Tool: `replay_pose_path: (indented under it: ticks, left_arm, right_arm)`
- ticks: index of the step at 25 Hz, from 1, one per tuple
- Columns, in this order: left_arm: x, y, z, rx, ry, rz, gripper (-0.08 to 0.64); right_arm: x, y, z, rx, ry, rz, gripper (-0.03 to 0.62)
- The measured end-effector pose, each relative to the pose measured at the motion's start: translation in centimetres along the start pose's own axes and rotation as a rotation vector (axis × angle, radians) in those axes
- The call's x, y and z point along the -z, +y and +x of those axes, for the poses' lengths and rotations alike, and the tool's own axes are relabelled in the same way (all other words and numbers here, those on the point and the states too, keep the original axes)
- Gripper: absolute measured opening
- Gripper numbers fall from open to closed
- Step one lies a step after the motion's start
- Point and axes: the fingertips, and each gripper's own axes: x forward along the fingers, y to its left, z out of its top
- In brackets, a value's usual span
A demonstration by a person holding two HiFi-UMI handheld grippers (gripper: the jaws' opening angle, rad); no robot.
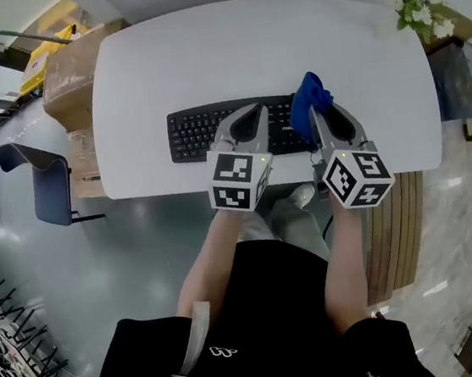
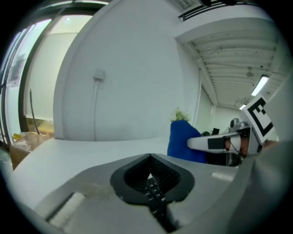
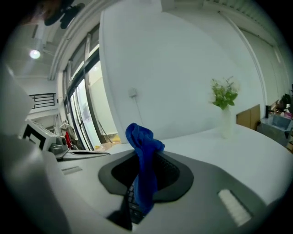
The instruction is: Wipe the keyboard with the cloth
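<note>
Black keyboard (image 1: pixel 195 133) lies along the near edge of the white table (image 1: pixel 203 59). Left gripper (image 1: pixel 252 111) sits over the keyboard's middle; in the left gripper view its fingers are pressed together with nothing between them, keys showing through the opening below. Contact with the keys cannot be confirmed from this angle. Right gripper (image 1: pixel 319 115) is over the keyboard's right end, jaws clamped on the blue cloth (image 3: pixel 142 137), which bunches above the tips and hangs down between them towards the keys. Flowers in a vase (image 3: pixel 224 98) stand at the table's far right corner, well apart from the keyboard.
</note>
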Motion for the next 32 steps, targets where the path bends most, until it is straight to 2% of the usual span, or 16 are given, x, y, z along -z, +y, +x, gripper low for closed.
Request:
replay_pose_path:
  ticks: [7, 11, 15, 21, 32]
  left_arm:
    - [-8.8, 7.6, -7.3, -0.102, -0.216, 0.054, -0.002]
    - [-12.1, 8.3, -11.8, -0.129, -0.288, 0.076, -0.002]
    - [-14.6, 8.9, -14.1, -0.142, -0.354, 0.091, -0.002]
    - [-15.2, 11.1, -14.8, -0.155, -0.390, 0.096, -0.002]
    - [-15.1, 8.6, -18.0, -0.124, -0.410, 0.080, -0.002]
  right_arm:
    - [-7.4, 11.2, 3.0, -0.151, -0.174, -0.144, 0.083]
    - [-9.7, 16.2, 1.6, -0.195, -0.223, -0.214, 0.081]
    - [-11.3, 19.7, 1.3, -0.224, -0.258, -0.310, 0.081]
    - [-11.7, 21.8, 2.9, -0.237, -0.279, -0.343, 0.081]
    - [-12.0, 23.3, -1.0, -0.216, -0.286, -0.374, 0.081]
